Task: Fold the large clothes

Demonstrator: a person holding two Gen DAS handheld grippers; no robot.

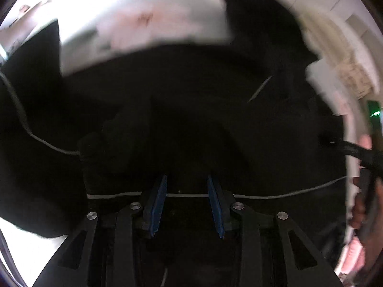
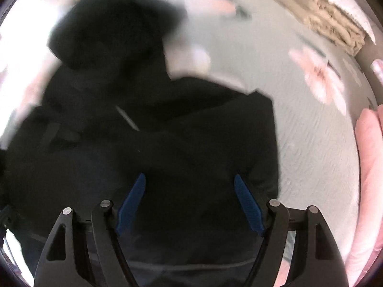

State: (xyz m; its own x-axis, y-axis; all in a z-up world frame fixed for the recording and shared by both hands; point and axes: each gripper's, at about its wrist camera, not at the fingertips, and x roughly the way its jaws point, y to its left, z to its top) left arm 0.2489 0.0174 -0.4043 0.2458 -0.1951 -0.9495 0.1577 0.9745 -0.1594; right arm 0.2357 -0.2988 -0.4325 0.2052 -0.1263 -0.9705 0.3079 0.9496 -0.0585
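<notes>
A large black hooded garment lies spread on a pale floral bedsheet. It also fills the right wrist view, its hood at the far end. A thin grey cord runs across its near edge. My left gripper is open just above the black fabric by that cord, holding nothing. My right gripper is open wide over the garment's body, holding nothing. The right gripper and the hand holding it also show at the right edge of the left wrist view. Both views are motion-blurred.
The bedsheet is pale green-grey with pink flowers. A beige knitted blanket lies at the far right. A pink pillow or cloth is at the right edge. White furniture stands beyond the bed.
</notes>
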